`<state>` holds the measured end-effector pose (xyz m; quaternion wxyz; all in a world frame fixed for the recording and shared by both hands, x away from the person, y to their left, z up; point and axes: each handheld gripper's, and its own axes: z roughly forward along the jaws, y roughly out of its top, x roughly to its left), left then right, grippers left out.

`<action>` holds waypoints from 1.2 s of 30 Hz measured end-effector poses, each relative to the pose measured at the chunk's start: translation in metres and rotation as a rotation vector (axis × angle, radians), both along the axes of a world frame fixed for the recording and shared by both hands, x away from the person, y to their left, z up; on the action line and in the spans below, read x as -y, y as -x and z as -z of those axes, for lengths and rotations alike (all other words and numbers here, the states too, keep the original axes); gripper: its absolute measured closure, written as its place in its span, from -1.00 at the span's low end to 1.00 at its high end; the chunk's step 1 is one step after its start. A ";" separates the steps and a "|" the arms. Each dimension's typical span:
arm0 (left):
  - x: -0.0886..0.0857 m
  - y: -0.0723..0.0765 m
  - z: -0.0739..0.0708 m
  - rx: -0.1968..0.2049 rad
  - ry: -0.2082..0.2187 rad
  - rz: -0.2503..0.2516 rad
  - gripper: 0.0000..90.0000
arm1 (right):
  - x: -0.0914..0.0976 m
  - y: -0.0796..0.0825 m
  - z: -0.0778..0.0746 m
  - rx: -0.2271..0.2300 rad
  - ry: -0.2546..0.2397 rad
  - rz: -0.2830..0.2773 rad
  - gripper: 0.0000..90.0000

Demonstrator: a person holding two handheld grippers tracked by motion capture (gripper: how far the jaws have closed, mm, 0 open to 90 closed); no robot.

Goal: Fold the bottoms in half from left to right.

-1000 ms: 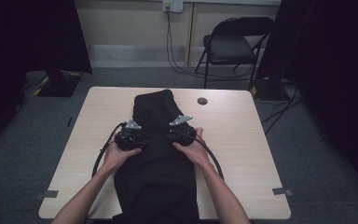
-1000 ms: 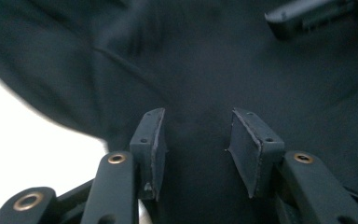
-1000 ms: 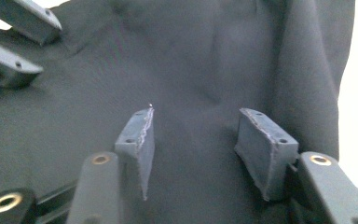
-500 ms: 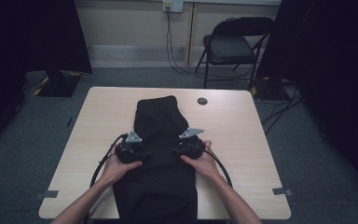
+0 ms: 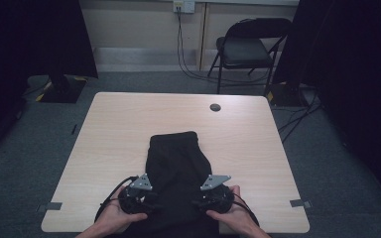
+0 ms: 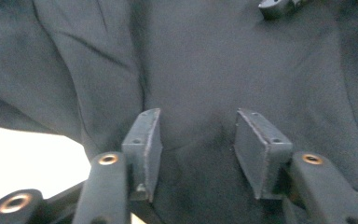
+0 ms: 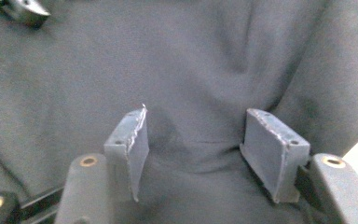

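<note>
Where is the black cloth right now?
In the high view, the black cloth lies on the table's near middle, running off the near edge, far from the small round disc.

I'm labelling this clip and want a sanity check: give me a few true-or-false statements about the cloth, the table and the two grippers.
1. The black garment lies on the table and hangs over its near edge. True.
2. The left gripper is clamped fully shut. False: its pads stand apart over the cloth.
3. A folding chair stands beyond the table. True.
4. The right gripper holds a cup. False: there is only dark cloth between its open pads.
5. A small dark round disc sits near the table's far edge. True.
</note>
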<state>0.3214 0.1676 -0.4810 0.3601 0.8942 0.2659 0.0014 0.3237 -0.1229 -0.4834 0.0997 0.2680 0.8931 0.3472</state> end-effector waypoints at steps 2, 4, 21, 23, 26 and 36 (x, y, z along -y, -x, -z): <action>-0.003 -0.009 -0.007 0.040 0.032 -0.024 0.21 | 0.002 -0.002 -0.005 0.032 -0.025 0.022 -0.06; -0.013 -0.035 -0.017 0.099 0.069 -0.127 0.25 | 0.011 -0.022 -0.021 0.096 -0.141 0.106 0.01; -0.012 -0.103 0.006 0.146 -0.135 -0.271 -0.04 | -0.020 -0.158 -0.005 0.106 -0.097 0.269 0.12; -0.022 -0.104 0.005 0.123 -0.123 -0.287 -0.11 | -0.022 -0.158 0.009 0.080 -0.057 0.270 -0.04; -0.040 -0.106 -0.001 0.115 -0.040 -0.326 -0.08 | -0.020 -0.157 0.017 0.076 -0.065 0.271 -0.05; -0.040 -0.128 0.000 0.085 0.046 -0.420 -0.23 | -0.024 -0.157 0.010 0.069 -0.127 0.250 -0.09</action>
